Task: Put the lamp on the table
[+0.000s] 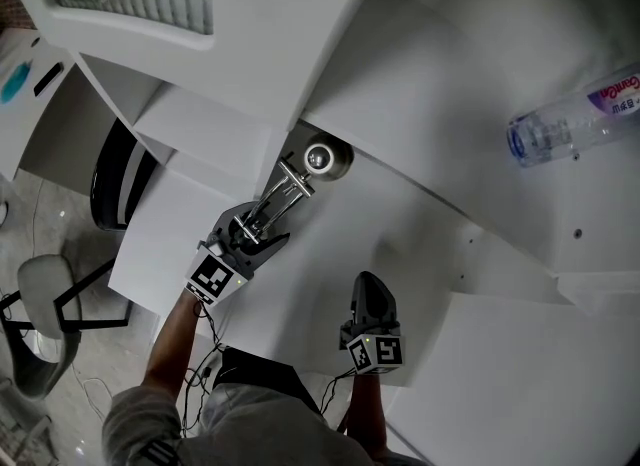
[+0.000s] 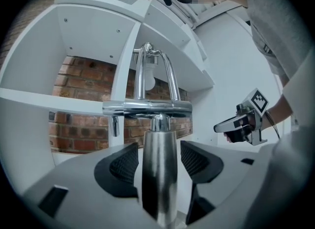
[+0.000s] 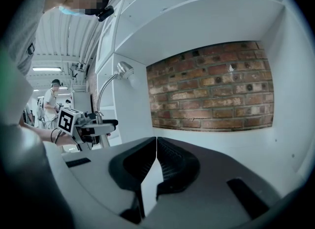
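1. Left gripper view: lamp (image 2: 159, 174) stem stands upright between the left gripper (image 1: 258, 229) pads, with a gap on each side; jaws are apart and nothing is clamped
2. Right gripper (image 3: 156, 155) has its jaws together and is empty; it hovers over the table (image 1: 420, 254), well apart from the lamp
3. Lamp location: on the white table, just beside the shelf (image 2: 123, 51) divider. Base is hidden behind the left gripper in every view, but the lamp stays upright with no grip, so I judge it's resting on the table
4. Handling (judgement): all chrome metal, stiff, probably fairly heavy. Arched tubes and head up top make it top-heavy. The polished surface will be slippery against the pads, and the bulb (image 2: 148, 81) is fragile
5. Best hold: the thick straight stem low down, where the jaws sit now. Avoid the thin arched tubes, the crossbar and the bulb
6. Containers: the shelf compartments in view hold nothing I can see, only the brick wall behind
7. Clear plastic bottle (image 1: 570, 124) lies on its side on a white surface at upper right in head view; can't tell if there's liquid in it
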The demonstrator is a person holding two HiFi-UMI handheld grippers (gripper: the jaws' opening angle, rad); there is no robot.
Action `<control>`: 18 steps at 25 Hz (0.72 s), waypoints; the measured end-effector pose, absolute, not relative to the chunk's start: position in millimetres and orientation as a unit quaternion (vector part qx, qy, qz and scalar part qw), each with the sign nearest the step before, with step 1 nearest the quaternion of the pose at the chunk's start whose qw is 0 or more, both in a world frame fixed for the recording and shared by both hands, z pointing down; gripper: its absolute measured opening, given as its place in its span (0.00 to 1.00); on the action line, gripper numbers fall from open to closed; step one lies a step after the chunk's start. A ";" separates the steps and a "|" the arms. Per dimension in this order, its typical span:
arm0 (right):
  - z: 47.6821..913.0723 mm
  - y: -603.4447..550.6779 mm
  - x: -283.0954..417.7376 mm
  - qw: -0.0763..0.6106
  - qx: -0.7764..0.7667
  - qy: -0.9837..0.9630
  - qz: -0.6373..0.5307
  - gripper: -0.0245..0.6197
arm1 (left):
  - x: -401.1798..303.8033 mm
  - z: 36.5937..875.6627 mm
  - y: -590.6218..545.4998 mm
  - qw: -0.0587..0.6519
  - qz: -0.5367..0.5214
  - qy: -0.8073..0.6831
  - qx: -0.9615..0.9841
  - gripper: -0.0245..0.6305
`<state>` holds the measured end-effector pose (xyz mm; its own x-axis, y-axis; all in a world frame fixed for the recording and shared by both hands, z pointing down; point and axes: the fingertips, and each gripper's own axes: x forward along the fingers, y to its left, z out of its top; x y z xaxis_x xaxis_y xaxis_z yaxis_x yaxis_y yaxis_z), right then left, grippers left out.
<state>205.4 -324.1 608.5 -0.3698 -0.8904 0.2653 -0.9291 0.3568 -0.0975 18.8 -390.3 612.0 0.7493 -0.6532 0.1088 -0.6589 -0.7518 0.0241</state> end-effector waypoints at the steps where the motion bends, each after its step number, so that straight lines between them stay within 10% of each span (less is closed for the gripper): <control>1: 607.7 -323.6 205.0 0.082 0.555 -0.820 0.116 0.08 | 17.6 612.3 -389.3 0.030 0.049 -0.353 0.934 0.43; 18: 594.1 -303.7 196.6 0.069 0.552 -0.824 0.107 0.08 | -16.8 609.6 -364.7 0.036 0.077 -0.415 0.906 0.43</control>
<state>196.6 -303.7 594.1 -0.3807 -0.8951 0.2321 -0.9247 0.3673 -0.1002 -16.8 -364.7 609.6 0.6433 -0.7467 0.1691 -0.7577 -0.6526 0.0007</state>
